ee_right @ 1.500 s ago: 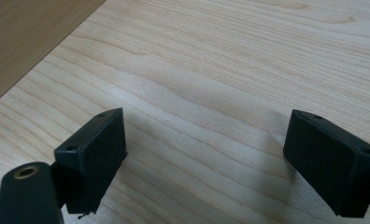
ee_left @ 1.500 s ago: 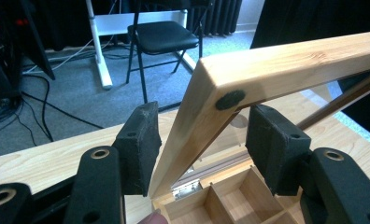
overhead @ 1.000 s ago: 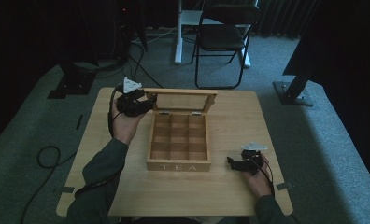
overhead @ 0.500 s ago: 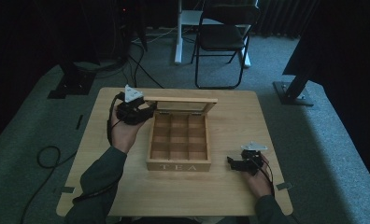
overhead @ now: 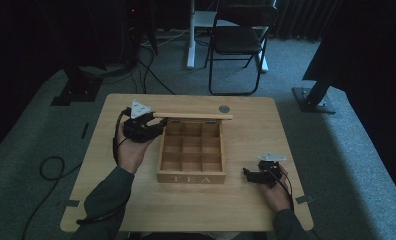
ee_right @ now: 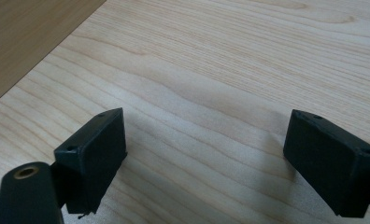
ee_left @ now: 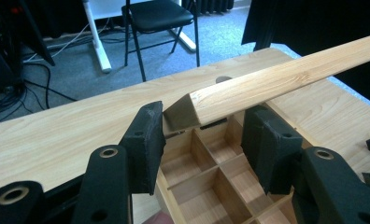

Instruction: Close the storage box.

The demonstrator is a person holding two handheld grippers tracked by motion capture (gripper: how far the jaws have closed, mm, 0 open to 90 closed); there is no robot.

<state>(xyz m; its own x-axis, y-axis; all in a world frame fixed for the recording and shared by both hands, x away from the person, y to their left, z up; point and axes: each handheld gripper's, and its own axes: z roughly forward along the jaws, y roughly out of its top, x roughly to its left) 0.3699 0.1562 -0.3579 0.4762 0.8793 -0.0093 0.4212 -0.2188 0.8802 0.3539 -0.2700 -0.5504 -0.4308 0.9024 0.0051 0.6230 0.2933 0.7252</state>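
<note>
Left gripper (ee_left: 202, 140) jaws parted astride rigid, light hinged lid (ee_left: 286, 79) corner; right gripper (ee_right: 204, 163) open, empty.

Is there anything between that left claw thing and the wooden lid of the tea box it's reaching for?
Nothing visible. The left gripper has its black jaws open on either side of the corner of the raised light wooden lid, with only small gaps. Beneath it are the empty compartments of the wooden tea box.
</note>
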